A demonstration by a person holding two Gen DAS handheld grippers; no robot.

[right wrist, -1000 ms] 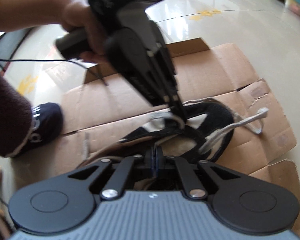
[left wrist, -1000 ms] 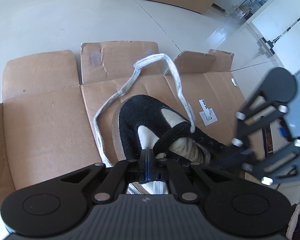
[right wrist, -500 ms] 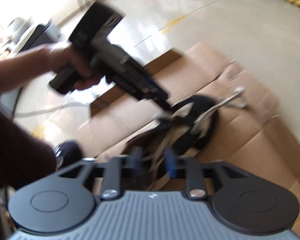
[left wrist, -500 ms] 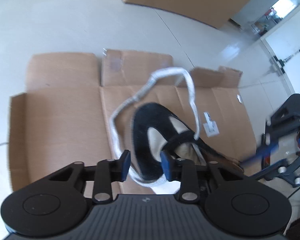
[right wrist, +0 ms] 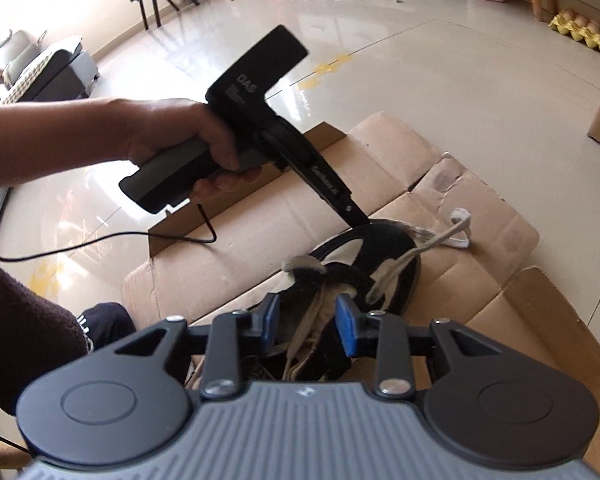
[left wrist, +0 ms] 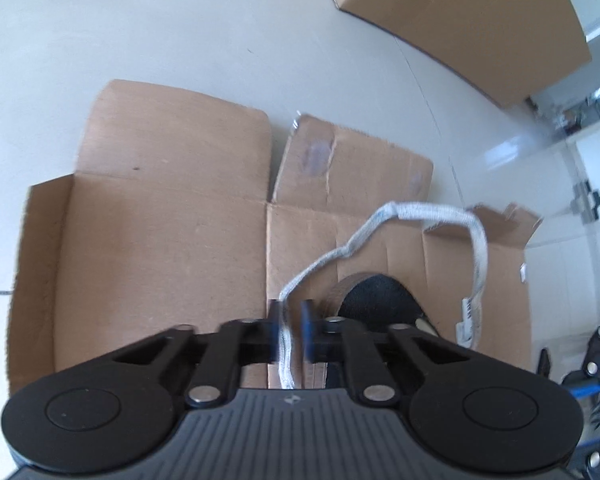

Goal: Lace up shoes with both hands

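left gripper (left wrist: 291,330) pinches the flat white woven shoelace (left wrist: 416,216), lifting its loop clear of the black suede shoe (right wrist: 380,256) on flattened brown cardboard (left wrist: 160,240); right gripper (right wrist: 307,330), jaws closing, straddles the tongue's laces, probably to steady them.

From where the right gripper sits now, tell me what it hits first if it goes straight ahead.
Most likely the black shoe: its tongue and loose lace lie just beyond the right gripper, whose jaws are closing with nothing gripped. Depth is hard to judge.
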